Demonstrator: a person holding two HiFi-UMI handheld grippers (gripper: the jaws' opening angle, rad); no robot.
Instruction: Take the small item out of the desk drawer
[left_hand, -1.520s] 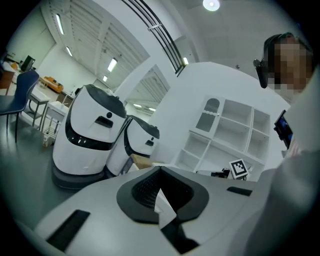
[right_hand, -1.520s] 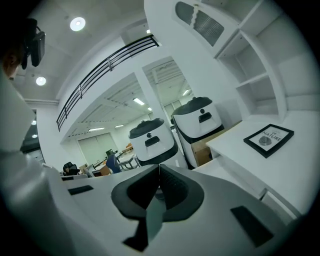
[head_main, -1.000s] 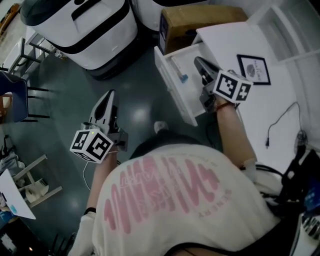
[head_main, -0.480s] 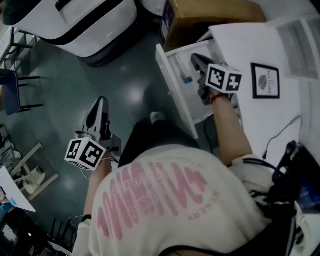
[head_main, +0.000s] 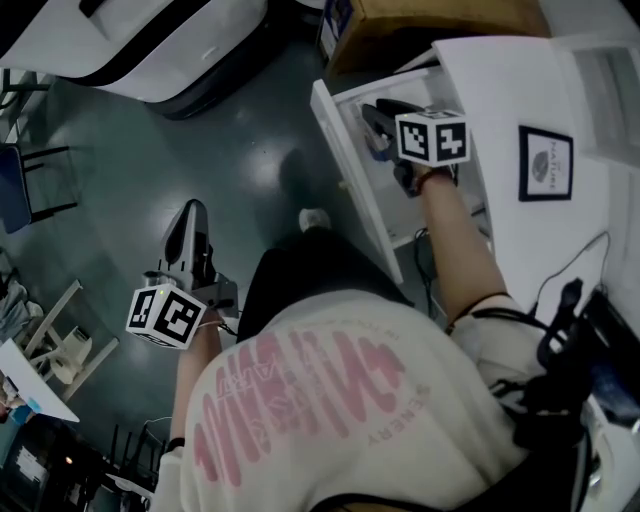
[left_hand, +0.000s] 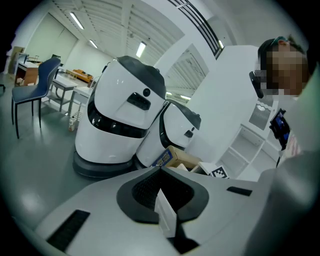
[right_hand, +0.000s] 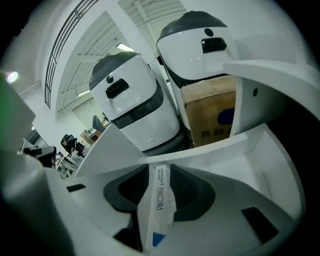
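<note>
Small item (right_hand: 159, 210): a slim white packet with printed lettering and a blue end, lying tilted inside the drawer (head_main: 350, 170) and standing between the jaws of the right gripper (head_main: 370, 112). The jaws are opening around it, and the pads are not pressing on it.

Right gripper: reaching down into the open drawer near its far end, with the drawer's white walls rising on both sides of it.

Left gripper (head_main: 193, 208): hanging over the floor (head_main: 250, 130), well apart from the drawer, with its jaws pressed together. A plain white strip is showing in the seam; whether it is part of the gripper cannot be told.

Drawer: standing pulled out from the desk's (head_main: 500, 90) left edge.

Desk: white-topped, carrying a framed card (head_main: 546, 163) near its middle and a dark cable (head_main: 575, 260) trailing toward the near edge.

Cardboard box (head_main: 430, 25): sitting on the floor just beyond the drawer's far end.

White domed machines (right_hand: 135, 100): two of them are standing behind the box.

Floor: dark grey-green and glossy, reflecting the ceiling lights.

Chair (head_main: 20, 185): standing at the room's left side.
</note>
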